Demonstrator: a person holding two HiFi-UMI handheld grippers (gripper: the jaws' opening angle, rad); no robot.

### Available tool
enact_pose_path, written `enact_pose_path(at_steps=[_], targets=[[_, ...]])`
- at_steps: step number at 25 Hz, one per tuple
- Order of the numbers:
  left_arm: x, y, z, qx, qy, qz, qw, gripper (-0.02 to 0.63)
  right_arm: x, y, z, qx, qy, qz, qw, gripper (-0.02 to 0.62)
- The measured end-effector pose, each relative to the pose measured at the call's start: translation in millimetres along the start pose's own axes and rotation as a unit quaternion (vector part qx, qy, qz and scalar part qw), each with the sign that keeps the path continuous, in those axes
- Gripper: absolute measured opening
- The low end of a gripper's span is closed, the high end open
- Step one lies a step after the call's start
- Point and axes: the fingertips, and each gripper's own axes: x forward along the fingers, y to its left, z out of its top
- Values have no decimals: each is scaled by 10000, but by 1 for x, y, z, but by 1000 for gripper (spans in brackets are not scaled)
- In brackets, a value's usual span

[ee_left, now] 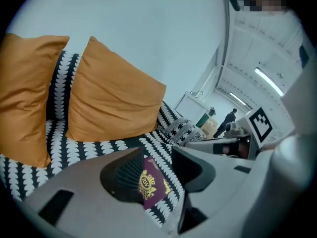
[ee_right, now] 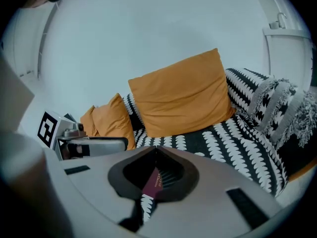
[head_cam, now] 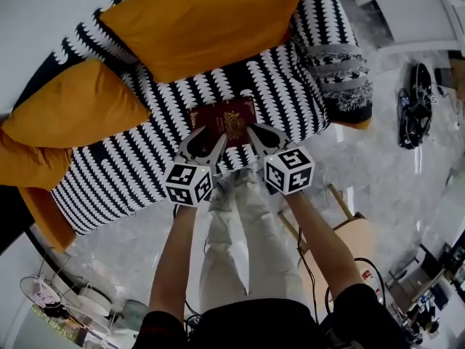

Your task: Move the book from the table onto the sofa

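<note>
The dark red book (head_cam: 225, 121) with a gold crest lies flat on the black-and-white patterned sofa seat (head_cam: 145, 167), near its front edge. Both grippers hover just in front of and above it, not touching it. My left gripper (head_cam: 205, 145) stands partly open; in the left gripper view the book (ee_left: 151, 185) shows through the gap of that gripper (ee_left: 157, 152), below the jaws. My right gripper (head_cam: 260, 138) is shut with its tips together and nothing in them; in the right gripper view the book (ee_right: 151, 182) shows under this gripper (ee_right: 156, 148).
Two big orange cushions (head_cam: 200, 17) (head_cam: 73, 107) lean on the sofa back, a third (head_cam: 29, 158) at the left end. A fringed black-and-white pillow (head_cam: 341, 67) lies at the right end. A wooden stool (head_cam: 352, 238) and cables stand on the marble floor by the person's legs.
</note>
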Motion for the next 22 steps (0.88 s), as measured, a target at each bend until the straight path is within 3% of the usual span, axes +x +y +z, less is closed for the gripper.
enact_pose_path(at_steps=[3,11,22], targets=[[-10,-13,20,178,-90,-54,9998,137,-12,9,15,-64,-66,18,10000,17],[-36,-31,61,184,-286,-99,9994,69,-39,32,46,-209,-191,54,9996,17],[-80,-67,120,360,-553,-155,9977,18,-79,69,95,-308,-577,66,9978,17]])
